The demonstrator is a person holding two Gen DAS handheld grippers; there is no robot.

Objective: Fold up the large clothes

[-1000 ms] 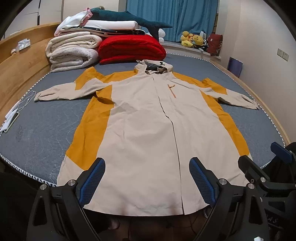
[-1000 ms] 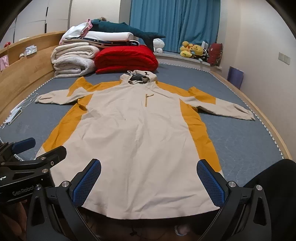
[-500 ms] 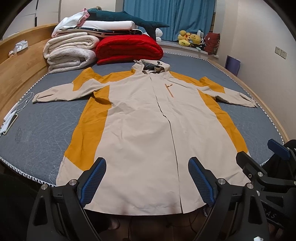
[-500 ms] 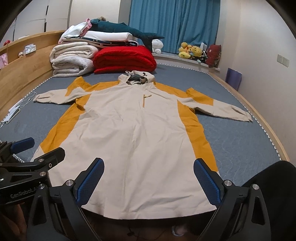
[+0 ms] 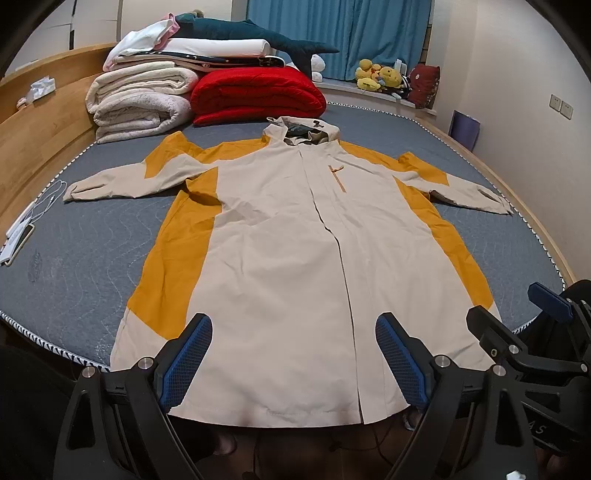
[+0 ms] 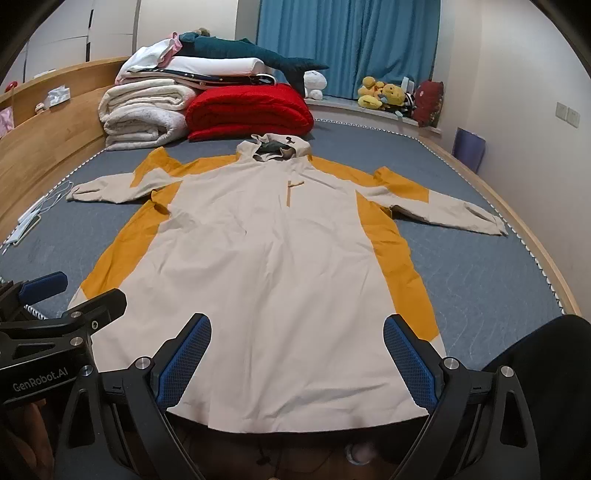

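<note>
At the far end of the grey quilted bed (image 5: 74, 258) we see a folded red duvet (image 5: 258, 94), and just to its left a stack of rolled cream blankets (image 5: 140, 103) with white bedding (image 5: 218, 46) piled on top. A dark teal plush shark (image 5: 255, 35) lies across that pile. Blue curtains (image 5: 351, 33) hang behind. We spot yellow soft toys (image 5: 376, 75) and a dark red bag (image 5: 423, 85) on the window ledge. A white cable (image 5: 48, 197) trails on the bed's left edge, beside the wooden headboard (image 5: 33, 144).
</note>
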